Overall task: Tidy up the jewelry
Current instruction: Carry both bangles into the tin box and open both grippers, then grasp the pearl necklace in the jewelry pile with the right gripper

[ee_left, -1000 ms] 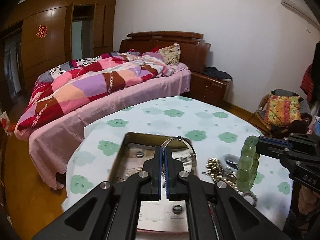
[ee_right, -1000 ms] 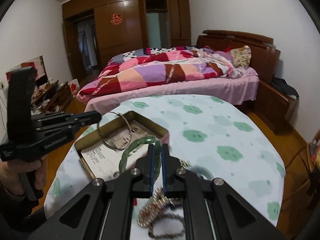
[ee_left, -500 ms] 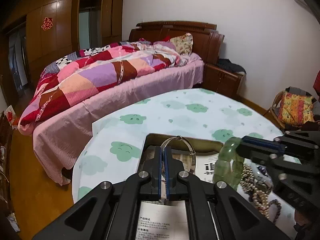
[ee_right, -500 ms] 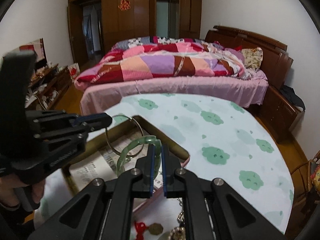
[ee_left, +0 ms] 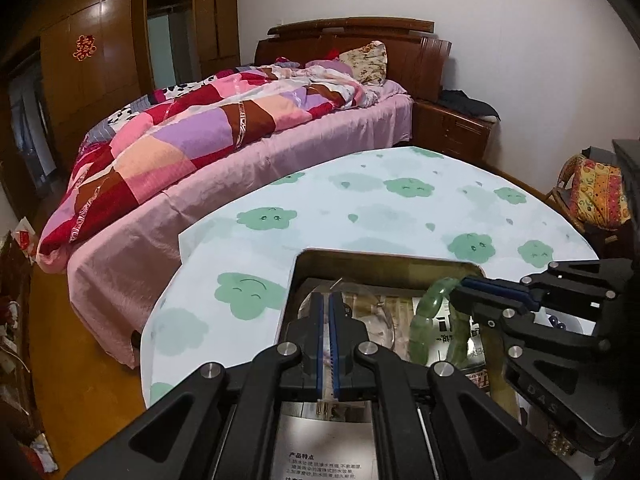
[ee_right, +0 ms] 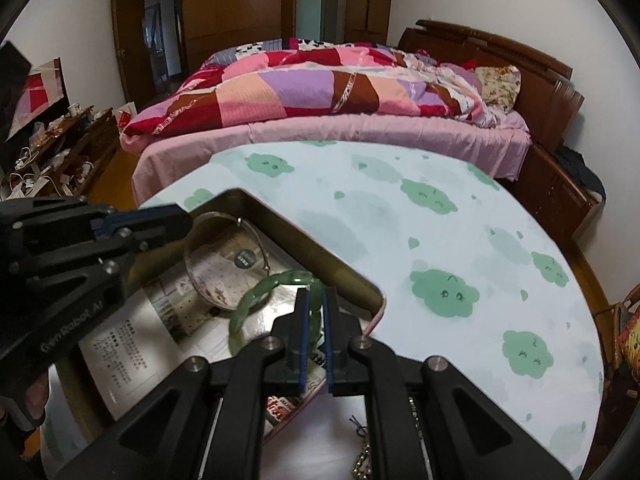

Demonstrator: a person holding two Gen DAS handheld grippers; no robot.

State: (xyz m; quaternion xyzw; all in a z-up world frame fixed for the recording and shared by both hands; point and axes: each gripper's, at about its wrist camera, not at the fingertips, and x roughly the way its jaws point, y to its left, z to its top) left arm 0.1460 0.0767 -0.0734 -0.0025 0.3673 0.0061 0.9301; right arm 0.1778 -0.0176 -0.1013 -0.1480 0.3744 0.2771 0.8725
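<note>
Right gripper point(ee_right: 314, 312) pinches the stiff, slick, breakable jade bangle point(ee_right: 256, 304) across its band; left gripper point(ee_left: 328, 316) pinches the springy thin silver bangle point(ee_right: 216, 264) over the tin point(ee_right: 320, 252).

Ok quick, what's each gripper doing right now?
Left gripper: shut on the silver bangle.
Right gripper: shut on the green jade bangle.

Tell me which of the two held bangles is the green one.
The bangle in the right gripper: the thick green jade bangle. The left gripper holds the thin silver bangle, both over the tin box.
</note>
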